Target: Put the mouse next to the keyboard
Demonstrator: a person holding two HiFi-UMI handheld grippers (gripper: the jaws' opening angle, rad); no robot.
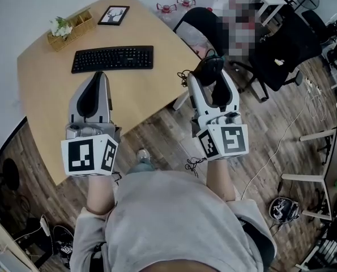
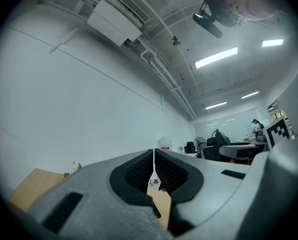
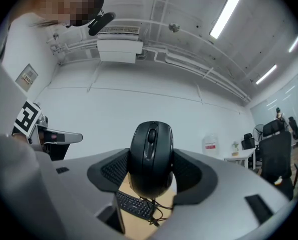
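R gripper [image 1: 209, 78] clamped on mouse [image 3: 150, 156], held in air off the table [image 1: 43, 106] edge, cord [image 1: 184, 78] dangling. Keyboard [image 1: 112, 58] sits fwd-left of it, long axis L-R, right end nearest, so I'd carry that way. L gripper [image 2: 154, 165] pads together, empty.

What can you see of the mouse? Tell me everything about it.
The mouse is black, matt plastic by its look, with a scroll wheel between two buttons on top. The right gripper holds it in the air, one jaw pressed on each side, wheel end up in the right gripper view. A thin black cable hangs tangled below it. In the head view it shows just off the right corner of the table, to the right of the keyboard and touching neither.
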